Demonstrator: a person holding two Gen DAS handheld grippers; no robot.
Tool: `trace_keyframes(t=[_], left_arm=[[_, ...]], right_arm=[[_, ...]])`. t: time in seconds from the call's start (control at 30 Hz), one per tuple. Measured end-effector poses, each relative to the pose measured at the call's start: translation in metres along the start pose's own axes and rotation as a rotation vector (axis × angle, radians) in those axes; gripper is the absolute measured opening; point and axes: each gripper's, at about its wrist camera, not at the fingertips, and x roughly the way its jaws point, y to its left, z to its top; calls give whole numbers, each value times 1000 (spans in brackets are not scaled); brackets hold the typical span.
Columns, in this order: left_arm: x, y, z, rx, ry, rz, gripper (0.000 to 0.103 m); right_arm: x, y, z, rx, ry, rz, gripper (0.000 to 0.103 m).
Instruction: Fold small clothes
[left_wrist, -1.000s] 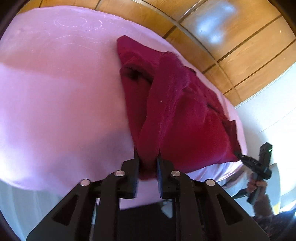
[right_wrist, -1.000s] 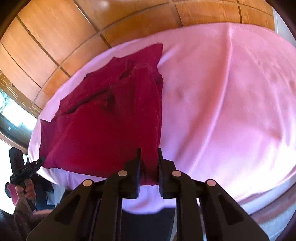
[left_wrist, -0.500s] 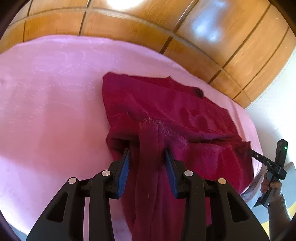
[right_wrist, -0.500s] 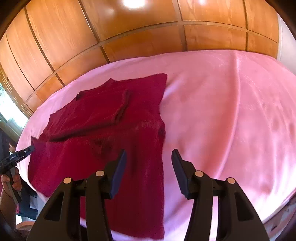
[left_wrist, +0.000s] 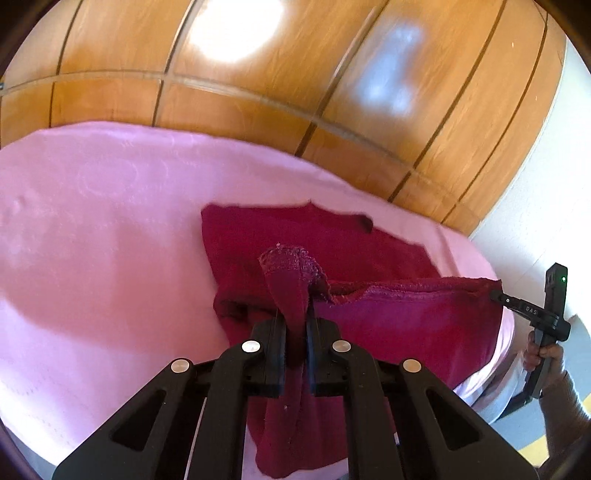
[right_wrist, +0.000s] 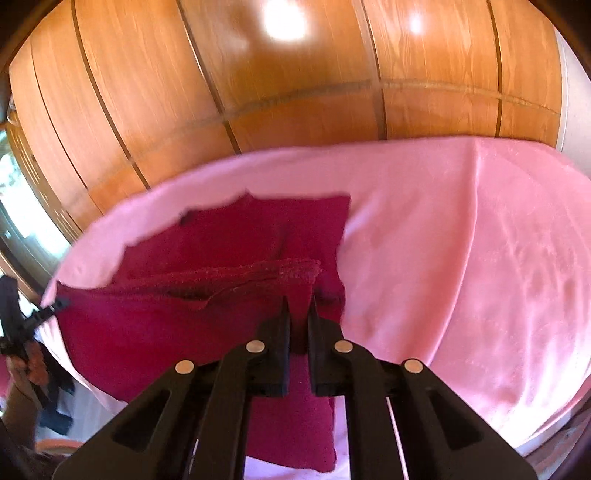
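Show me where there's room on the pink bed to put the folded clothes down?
Bare pink bedspread lies left of the red garment in the left view, and right of it in the right view. The strip along the wooden wall is narrow. Both tongs pinch the garment.

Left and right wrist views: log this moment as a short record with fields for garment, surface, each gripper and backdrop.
garment: dark red knit garment, far part flat, near edge lifted
surface: pink bed cover
left gripper: fingers shut on the garment's near edge
right gripper: fingers shut on the same edge, at the other end
backdrop: wooden panel wall
fold state: edge raised, not yet laid over
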Motion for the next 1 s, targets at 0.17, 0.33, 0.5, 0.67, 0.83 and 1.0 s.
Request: trace_keyframes(t=[0.17, 0.33, 0.5, 0.67, 0.83, 1.0], left_arm=[[23, -4, 47, 33, -57, 36, 7], [67, 8, 90, 39, -56, 96, 7], [123, 31, 115, 9, -10, 167, 7], [167, 44, 126, 15, 33, 233, 7], [213, 63, 121, 0, 168, 288, 10], [183, 82, 119, -92, 130, 240, 18]], right_arm=[[34, 3, 49, 38, -43, 2, 6], [88, -5, 94, 83, -43, -20, 6], [145, -8, 122, 91, -24, -72, 6], [199, -17, 130, 83, 25, -154, 6], [241, -31, 119, 97, 137, -193, 13], [205, -30, 115, 112, 81, -147, 52]])
